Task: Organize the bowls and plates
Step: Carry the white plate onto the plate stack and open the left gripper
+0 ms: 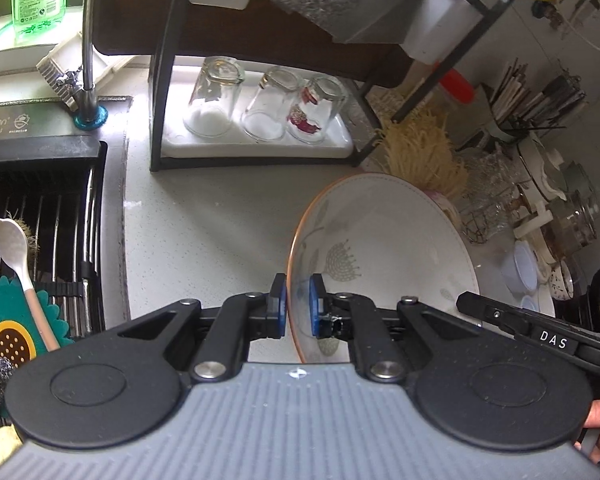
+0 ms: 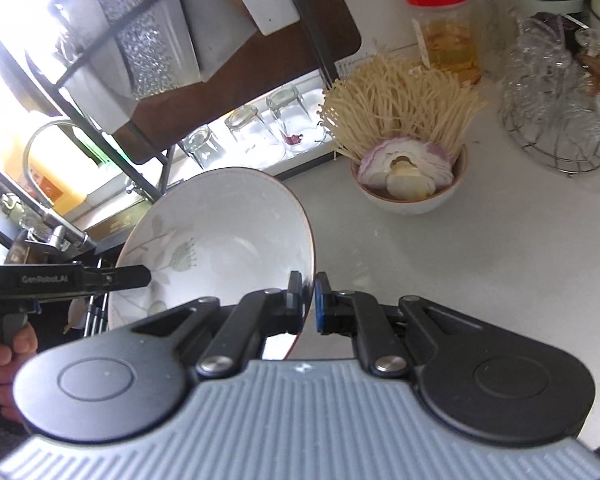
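A large white bowl (image 1: 388,248) with a grey leaf print and a thin orange rim is held tilted above the white counter. My left gripper (image 1: 298,306) is shut on its left rim. My right gripper (image 2: 309,296) is shut on the opposite rim of the same bowl (image 2: 220,236). The right gripper's body shows at the right of the left wrist view (image 1: 532,332); the left gripper's body shows at the left of the right wrist view (image 2: 72,280). The bowl's inside is bare.
A black rack (image 1: 160,100) holds three upturned glasses (image 1: 216,100) on a white tray. A small bowl of enoki mushrooms and onion (image 2: 410,184) stands on the counter. The sink with a drying rack (image 1: 44,216) and a spoon (image 1: 16,248) is at left. A red-lidded jar (image 2: 444,28) and a wire basket (image 2: 556,128) stand behind.
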A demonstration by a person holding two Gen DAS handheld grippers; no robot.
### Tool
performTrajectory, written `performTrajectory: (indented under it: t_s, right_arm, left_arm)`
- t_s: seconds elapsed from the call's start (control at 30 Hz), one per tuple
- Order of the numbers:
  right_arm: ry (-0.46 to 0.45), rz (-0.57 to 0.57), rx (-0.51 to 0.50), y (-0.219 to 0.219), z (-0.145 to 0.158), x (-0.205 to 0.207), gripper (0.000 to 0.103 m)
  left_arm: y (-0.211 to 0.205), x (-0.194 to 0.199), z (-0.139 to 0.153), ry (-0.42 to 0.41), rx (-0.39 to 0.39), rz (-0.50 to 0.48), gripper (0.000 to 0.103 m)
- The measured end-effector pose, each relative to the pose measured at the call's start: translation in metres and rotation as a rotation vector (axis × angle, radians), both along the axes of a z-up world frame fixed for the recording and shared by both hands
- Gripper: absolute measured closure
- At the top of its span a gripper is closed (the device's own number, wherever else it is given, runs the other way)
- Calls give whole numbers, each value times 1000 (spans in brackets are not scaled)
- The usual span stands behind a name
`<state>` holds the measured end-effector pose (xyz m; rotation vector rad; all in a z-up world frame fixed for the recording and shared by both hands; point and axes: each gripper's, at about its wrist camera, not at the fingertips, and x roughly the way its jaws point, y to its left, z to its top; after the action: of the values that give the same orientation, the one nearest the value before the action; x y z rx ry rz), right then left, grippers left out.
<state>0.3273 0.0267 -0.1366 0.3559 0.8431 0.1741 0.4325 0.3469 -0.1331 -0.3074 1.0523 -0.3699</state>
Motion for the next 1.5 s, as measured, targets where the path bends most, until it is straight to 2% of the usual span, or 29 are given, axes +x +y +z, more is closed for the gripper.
performTrajectory:
  t_s: [0.23, 0.53, 0.87, 1.07, 1.5]
  right_arm:
    - [-21, -72, 22, -18, 4, -36, 95]
    - [8, -122, -3, -39, -11, -60, 94]
    - [67, -174, -8, -59, -39, -77, 94]
    - [73, -170, -33, -60, -49, -85, 94]
    - [84, -148, -128, -48, -56, -77, 93]
  left_arm:
    - [-18, -21, 1, 10, -42, -36, 90]
    - [-54, -35, -15, 26, -1, -103, 90]
    - [-81, -51, -47, 138, 33, -156, 90]
    - [-90, -58, -60, 197, 65, -183, 90]
    - [-105, -56, -73, 225, 156, -190, 88]
